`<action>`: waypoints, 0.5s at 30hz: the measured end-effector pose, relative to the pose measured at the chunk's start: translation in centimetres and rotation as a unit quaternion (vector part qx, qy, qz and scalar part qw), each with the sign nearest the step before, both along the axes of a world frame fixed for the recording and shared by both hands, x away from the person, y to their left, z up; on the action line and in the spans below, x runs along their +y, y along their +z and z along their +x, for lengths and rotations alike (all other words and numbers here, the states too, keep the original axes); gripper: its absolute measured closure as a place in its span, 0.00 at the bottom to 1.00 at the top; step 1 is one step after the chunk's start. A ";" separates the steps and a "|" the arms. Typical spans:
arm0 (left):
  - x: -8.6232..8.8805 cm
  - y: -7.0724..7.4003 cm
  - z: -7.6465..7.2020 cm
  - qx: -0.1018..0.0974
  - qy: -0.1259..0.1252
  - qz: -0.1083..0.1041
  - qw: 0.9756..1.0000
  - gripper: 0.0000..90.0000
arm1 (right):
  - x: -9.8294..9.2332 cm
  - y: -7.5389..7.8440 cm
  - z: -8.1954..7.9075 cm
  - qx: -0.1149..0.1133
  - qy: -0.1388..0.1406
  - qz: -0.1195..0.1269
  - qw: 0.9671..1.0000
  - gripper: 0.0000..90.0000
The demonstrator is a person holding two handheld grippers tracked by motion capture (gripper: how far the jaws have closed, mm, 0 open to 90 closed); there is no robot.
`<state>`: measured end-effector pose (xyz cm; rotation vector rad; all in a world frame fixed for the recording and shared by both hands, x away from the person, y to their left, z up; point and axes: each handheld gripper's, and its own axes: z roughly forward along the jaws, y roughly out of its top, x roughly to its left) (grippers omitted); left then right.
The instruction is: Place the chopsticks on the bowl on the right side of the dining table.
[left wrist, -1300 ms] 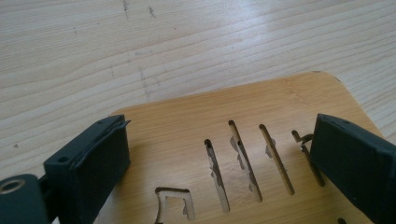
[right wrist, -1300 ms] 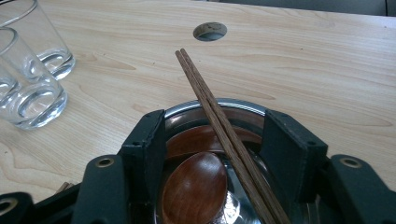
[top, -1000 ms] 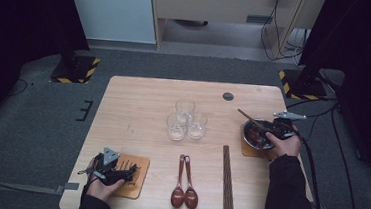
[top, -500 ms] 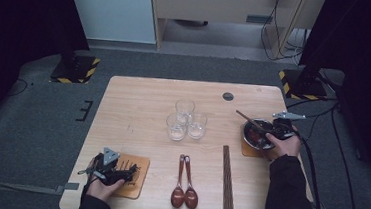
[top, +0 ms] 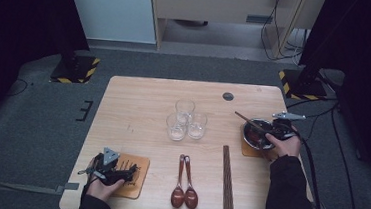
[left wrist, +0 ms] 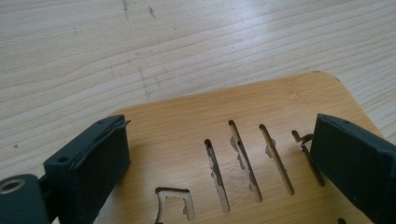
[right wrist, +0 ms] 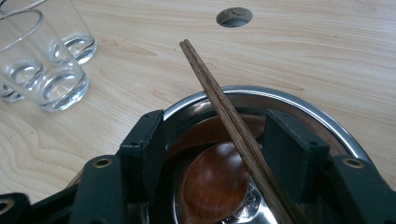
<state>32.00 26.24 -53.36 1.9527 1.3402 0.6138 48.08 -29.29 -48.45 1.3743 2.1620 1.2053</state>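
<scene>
My right gripper (top: 264, 133) (right wrist: 215, 116) hovers over a steel bowl (top: 250, 134) (right wrist: 285, 99) on a wooden coaster (top: 248, 150) at the table's right edge. A wooden spoon (right wrist: 210, 182) lies in the bowl. A pair of chopsticks (top: 246, 121) (right wrist: 208, 79) leans on the bowl's rim and passes between the open jaws, nearer the right one, with a gap on both sides. Those jaws have just opened a little. My left gripper (top: 129, 173) (left wrist: 222, 123) stands open low over a slotted wooden coaster (top: 139, 186) (left wrist: 187, 112) at the front left.
Three empty glasses (top: 185, 119) (right wrist: 56, 84) cluster at the table's middle. Two wooden spoons (top: 184, 184) and a second pair of chopsticks (top: 226, 180) lie near the front edge. A round hole (top: 228, 96) (right wrist: 234, 17) sits in the tabletop behind the bowl.
</scene>
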 end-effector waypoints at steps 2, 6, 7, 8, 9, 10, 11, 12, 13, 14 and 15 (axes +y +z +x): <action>0.0 0.0 0.0 0.000 0.000 0.000 1.000 0.04 | 0.0 0.0 -0.1 0.000 0.005 -0.003 1.000 0.46; 0.0 0.0 0.0 0.000 0.000 0.000 1.000 0.04 | 0.1 0.1 -0.2 0.004 0.012 -0.005 1.000 0.46; 0.0 0.0 0.0 0.000 0.000 0.000 1.000 0.04 | 0.1 0.1 -0.3 0.007 0.016 -0.005 1.000 0.46; 0.0 0.0 0.0 0.000 0.000 0.000 1.000 0.04 | 0.1 0.1 -0.3 0.010 0.022 -0.003 1.000 0.46; 0.0 0.0 0.0 0.000 0.000 0.000 1.000 0.04 | 0.1 0.1 -0.4 0.010 0.024 -0.005 1.000 0.46; 0.0 0.0 0.0 0.000 0.000 0.000 1.000 0.04 | 0.1 0.1 -0.4 0.010 0.024 -0.005 1.000 0.46; 0.0 0.0 0.0 0.000 0.000 0.000 1.000 0.04 | 0.2 0.1 -0.4 0.011 0.024 -0.005 1.000 0.46; 0.0 0.0 0.0 0.000 0.000 0.000 1.000 0.04 | 0.1 0.1 -0.4 0.011 0.027 -0.006 1.000 0.46; 0.0 0.0 0.0 0.000 0.000 0.000 1.000 0.04 | 0.2 0.1 -0.4 0.012 0.029 -0.006 0.999 0.46; 0.0 0.0 0.0 0.000 0.000 0.000 1.000 0.04 | 0.2 0.1 -0.5 0.014 0.028 -0.006 0.999 0.47; 0.0 0.0 0.0 0.000 0.000 0.000 1.000 0.04 | 0.2 0.2 -0.5 0.015 0.031 -0.007 0.999 0.47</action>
